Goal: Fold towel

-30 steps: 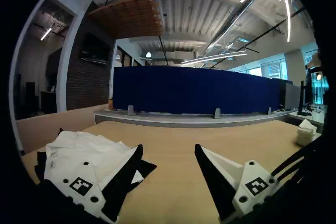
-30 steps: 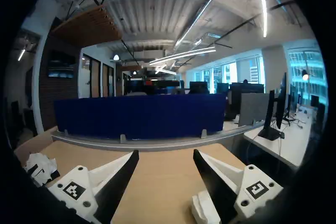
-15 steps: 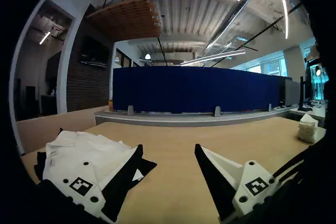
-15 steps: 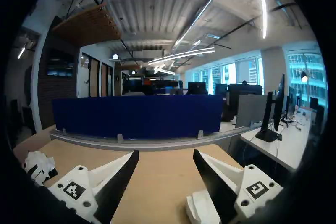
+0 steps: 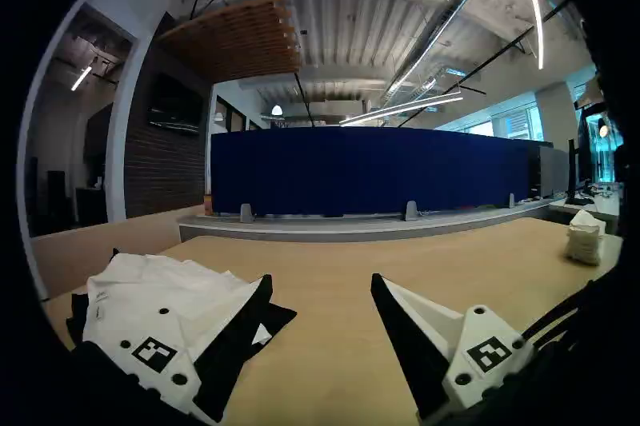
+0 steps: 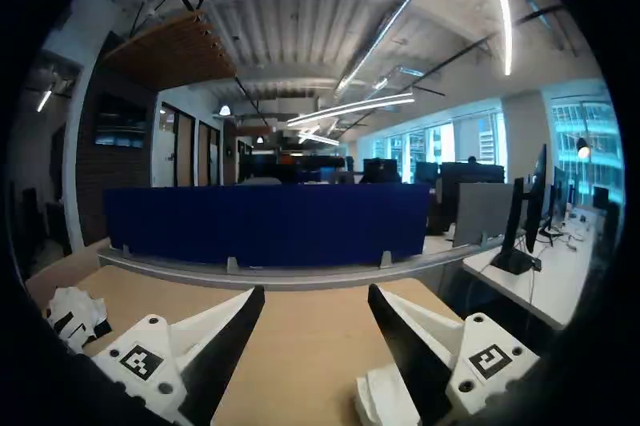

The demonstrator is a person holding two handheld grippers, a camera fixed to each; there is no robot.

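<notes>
The fingers (image 5: 404, 330) of the left gripper (image 5: 318, 294) stand spread wide, with nothing between them but bare wooden table (image 5: 336, 266). In the left gripper view, a crumpled towel (image 5: 160, 290), white with black patches, lies on the table at the lower left. The gripper's left-hand finger overlaps the towel's near edge, and I cannot tell whether it touches the cloth. Far off at the right edge of the table sits a small folded stack (image 5: 584, 238) of white cloth, well apart from the towel. A long blue partition (image 5: 368, 170) runs along the far side of the table. In the right gripper view, the fingers (image 6: 232, 346) of the right gripper (image 6: 314, 302) are likewise held well apart, gripping nothing, over the same tabletop (image 6: 312, 346). The folded stack (image 6: 382, 398) lies low in this view, just beside the inner face of the right-hand finger; contact cannot be judged. The crumpled towel (image 6: 72, 320) shows small at the far left, near the table's corner. The blue partition (image 6: 272, 222) crosses the middle, and dark monitors (image 6: 524, 202) stand on a pale desk to the right.
</notes>
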